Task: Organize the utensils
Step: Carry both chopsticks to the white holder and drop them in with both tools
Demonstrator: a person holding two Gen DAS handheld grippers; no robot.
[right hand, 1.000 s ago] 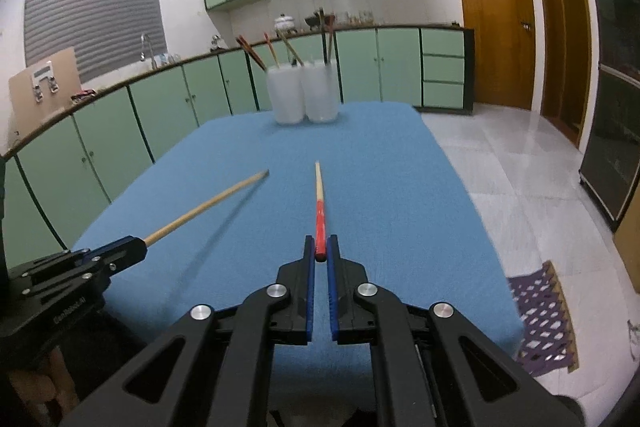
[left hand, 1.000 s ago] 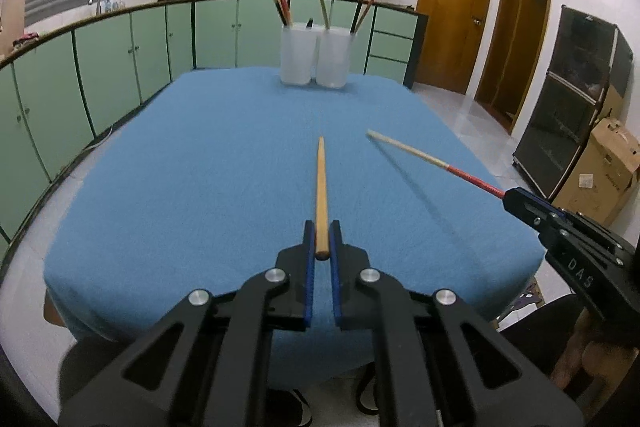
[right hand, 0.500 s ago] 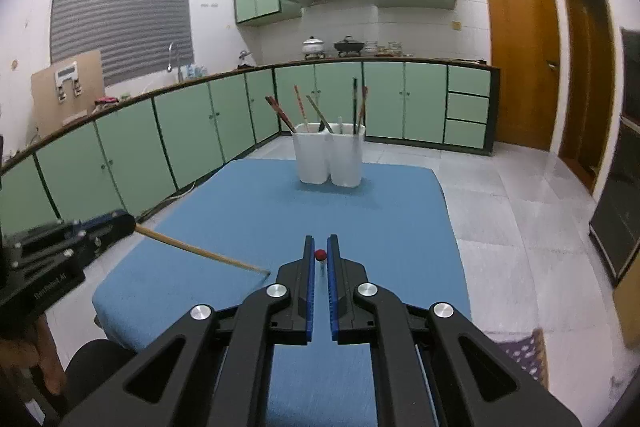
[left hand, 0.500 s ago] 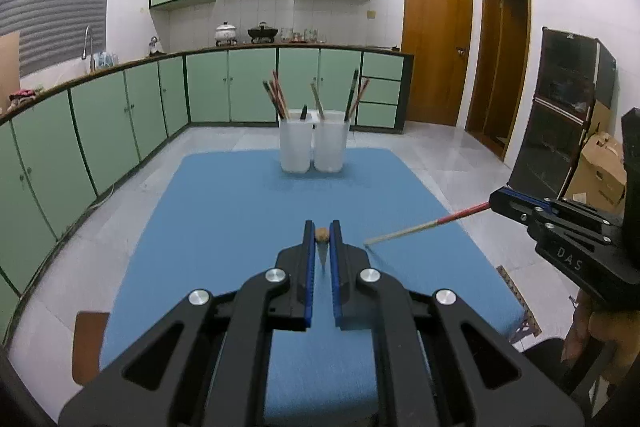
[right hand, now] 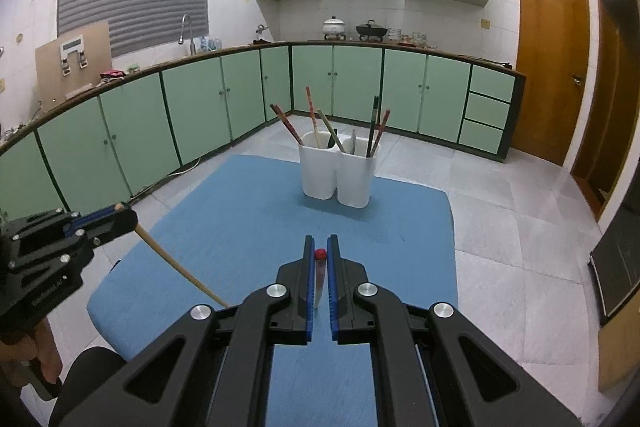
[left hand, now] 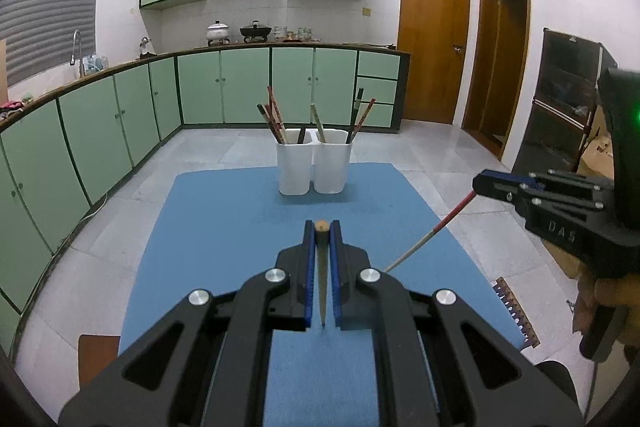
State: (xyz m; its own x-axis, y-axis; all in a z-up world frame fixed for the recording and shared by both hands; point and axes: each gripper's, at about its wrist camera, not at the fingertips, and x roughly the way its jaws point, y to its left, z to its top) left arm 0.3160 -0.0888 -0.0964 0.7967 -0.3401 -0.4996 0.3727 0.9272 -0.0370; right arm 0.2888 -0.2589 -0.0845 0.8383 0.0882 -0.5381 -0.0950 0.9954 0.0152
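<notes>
My left gripper [left hand: 321, 227] is shut on a plain wooden chopstick [left hand: 322, 259], held high above the blue table [left hand: 224, 227] with its tip hanging down. My right gripper [right hand: 320, 247] is shut on a red-ended chopstick [right hand: 319, 279], also raised and hanging tip down. Each gripper shows in the other's view: the right gripper [left hand: 480, 183] with its red chopstick [left hand: 432, 233], the left gripper [right hand: 130, 215] with its wooden chopstick [right hand: 180, 269]. Two white holders [left hand: 314, 167] stand side by side at the table's far end, holding several chopsticks; they also show in the right wrist view [right hand: 338, 173].
Green cabinets [left hand: 120, 115] and a counter curve round the left and back. Wooden doors [left hand: 434, 51] and a dark cabinet [left hand: 560, 99] are at the right. A brown stool [left hand: 98, 355] sits at the table's near left corner. Tiled floor surrounds the table.
Both grippers have risen well above the table and tilted, so the chopsticks that pointed forward along the cloth now hang tip down. The holders look farther away and lower.
</notes>
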